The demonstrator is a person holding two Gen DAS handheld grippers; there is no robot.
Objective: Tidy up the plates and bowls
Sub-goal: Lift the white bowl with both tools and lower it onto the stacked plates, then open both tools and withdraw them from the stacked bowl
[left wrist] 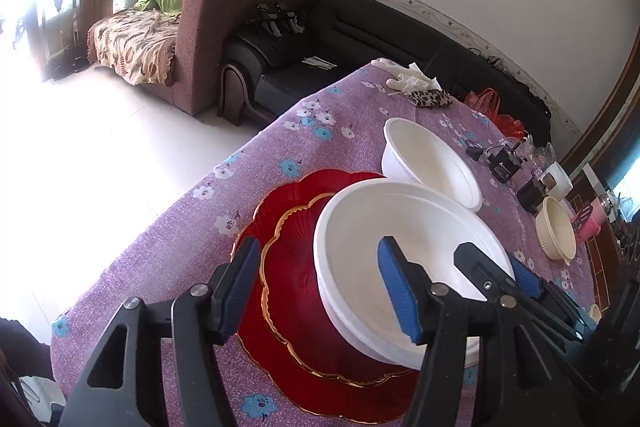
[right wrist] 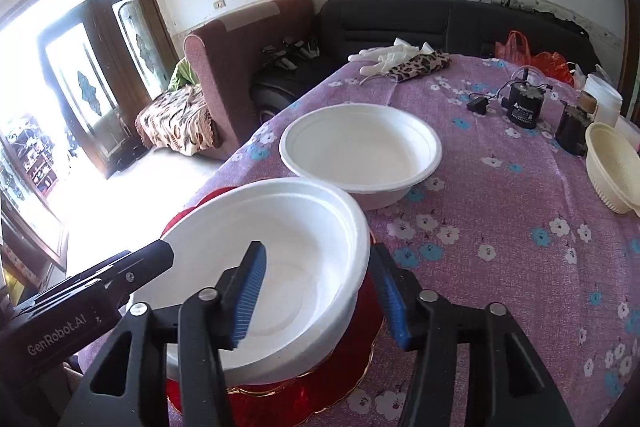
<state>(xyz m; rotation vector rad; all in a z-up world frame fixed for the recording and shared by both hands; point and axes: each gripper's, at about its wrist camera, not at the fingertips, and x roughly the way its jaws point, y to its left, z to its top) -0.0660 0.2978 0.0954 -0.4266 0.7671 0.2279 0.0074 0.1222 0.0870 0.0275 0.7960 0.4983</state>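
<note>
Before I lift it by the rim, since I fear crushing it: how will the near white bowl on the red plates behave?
The near white bowl looks like thin foam, so probably light and easily dented. It sits tilted on the red plates, so it may slide.

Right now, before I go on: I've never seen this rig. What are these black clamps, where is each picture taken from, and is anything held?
There is no robot. A person holds a clamp tool in each hand, each with a camera looking along its jaws. One picture comes from the left gripper, the other from the right gripper. On the purple tablecloth, a white bowl sits on stacked red plates, with a second white bowl behind. Both sets of jaws are open, straddling the near bowl's rim. Nothing is held.
</note>
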